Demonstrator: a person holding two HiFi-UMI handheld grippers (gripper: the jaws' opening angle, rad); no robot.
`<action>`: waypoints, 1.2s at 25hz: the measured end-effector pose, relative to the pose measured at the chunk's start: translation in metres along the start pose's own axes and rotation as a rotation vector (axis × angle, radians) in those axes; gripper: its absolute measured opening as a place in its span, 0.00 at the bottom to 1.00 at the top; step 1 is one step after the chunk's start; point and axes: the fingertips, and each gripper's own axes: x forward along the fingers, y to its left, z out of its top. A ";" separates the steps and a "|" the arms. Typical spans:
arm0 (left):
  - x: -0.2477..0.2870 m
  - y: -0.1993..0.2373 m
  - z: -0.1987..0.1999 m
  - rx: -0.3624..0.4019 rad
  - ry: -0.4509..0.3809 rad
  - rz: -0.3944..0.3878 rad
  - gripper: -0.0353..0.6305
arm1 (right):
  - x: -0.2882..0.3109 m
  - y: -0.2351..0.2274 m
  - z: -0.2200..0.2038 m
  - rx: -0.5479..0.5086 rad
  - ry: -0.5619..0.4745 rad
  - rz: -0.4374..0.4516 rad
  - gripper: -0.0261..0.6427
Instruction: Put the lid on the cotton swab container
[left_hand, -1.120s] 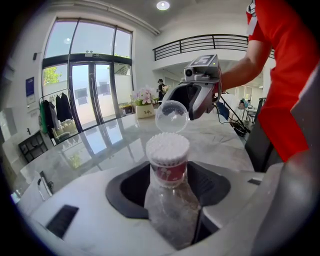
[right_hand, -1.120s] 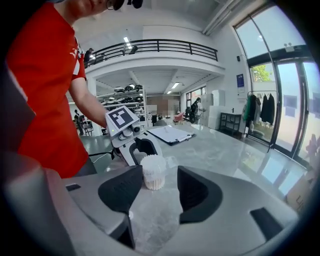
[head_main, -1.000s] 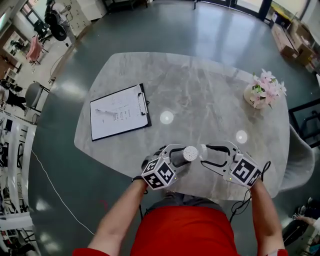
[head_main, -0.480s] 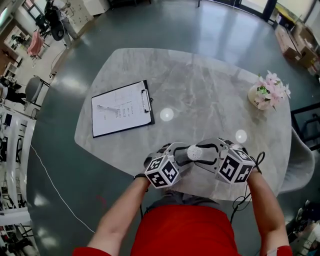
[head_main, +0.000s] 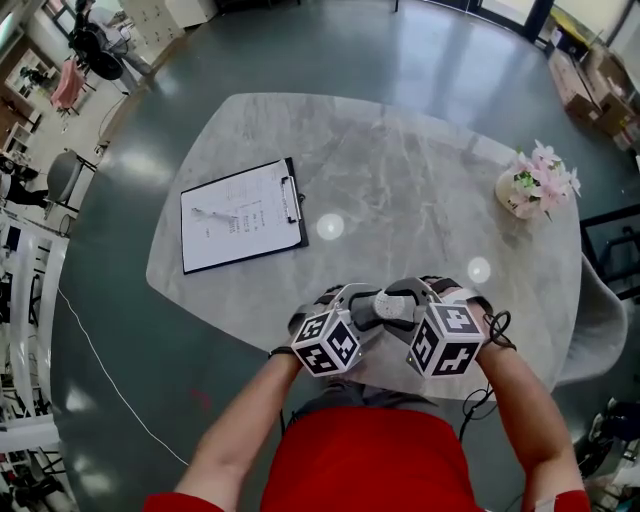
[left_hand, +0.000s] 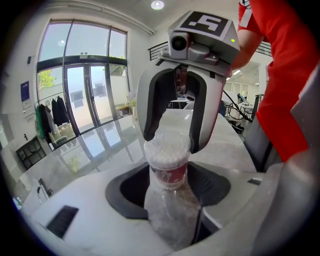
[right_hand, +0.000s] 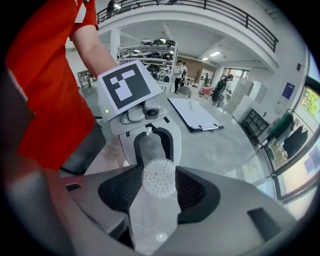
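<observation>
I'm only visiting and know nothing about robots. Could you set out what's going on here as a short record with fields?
Who: a person in a red top, with a handheld gripper in each hand
Left gripper: shut on the cotton swab container
Right gripper: pads against the clear lid at the container's top, jaws opening slightly
Lid: appears to sit over the swabs
Table: grey marble look
Also on the table: a clipboard and pink flowers, both away from the grippers
</observation>
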 end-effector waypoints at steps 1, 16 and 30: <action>0.000 0.000 0.000 -0.002 -0.001 0.001 0.45 | 0.000 0.000 0.000 -0.005 0.020 -0.002 0.37; 0.001 0.000 0.001 -0.019 -0.012 0.013 0.46 | -0.008 -0.024 0.017 0.283 -0.181 -0.090 0.40; -0.001 0.001 0.002 -0.020 -0.009 0.032 0.45 | 0.000 -0.028 0.012 0.479 -0.258 -0.089 0.40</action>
